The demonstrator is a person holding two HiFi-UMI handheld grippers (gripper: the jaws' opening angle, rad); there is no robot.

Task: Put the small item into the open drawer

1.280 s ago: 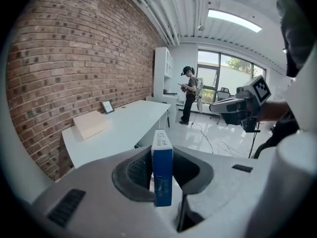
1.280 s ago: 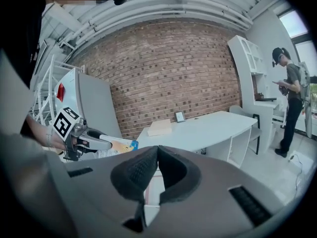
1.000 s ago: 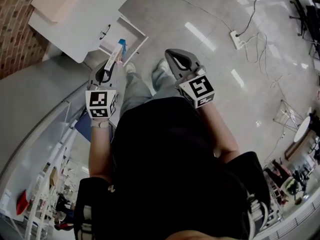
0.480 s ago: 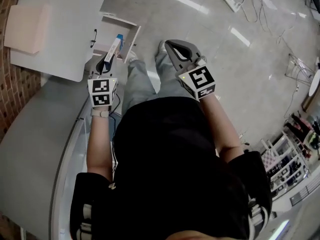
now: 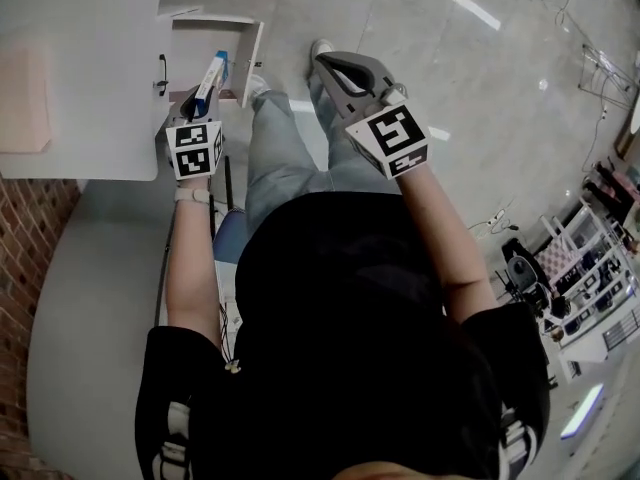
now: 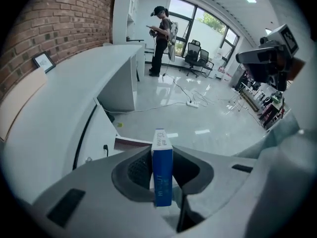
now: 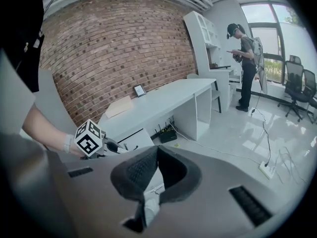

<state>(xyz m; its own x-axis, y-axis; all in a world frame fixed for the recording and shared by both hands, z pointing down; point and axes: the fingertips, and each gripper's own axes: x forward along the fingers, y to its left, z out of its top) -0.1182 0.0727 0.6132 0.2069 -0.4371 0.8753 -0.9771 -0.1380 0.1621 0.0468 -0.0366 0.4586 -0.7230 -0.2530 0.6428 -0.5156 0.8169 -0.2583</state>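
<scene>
Your left tongs [image 6: 162, 153] clamp the small blue-and-white cardboard box [image 6: 162, 175] upright over the open white drawer [image 5: 250, 63]; your right tongs [image 7: 156, 150], pressed together and empty, hang right of that drawer

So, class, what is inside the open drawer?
The drawer looks bare where its floor shows. The box held in the left tool covers part of it, so what lies there cannot be told.

drawer [image 5: 252, 58] inside partly hidden (behind box [image 5: 212, 68]), box print unreadable
</scene>
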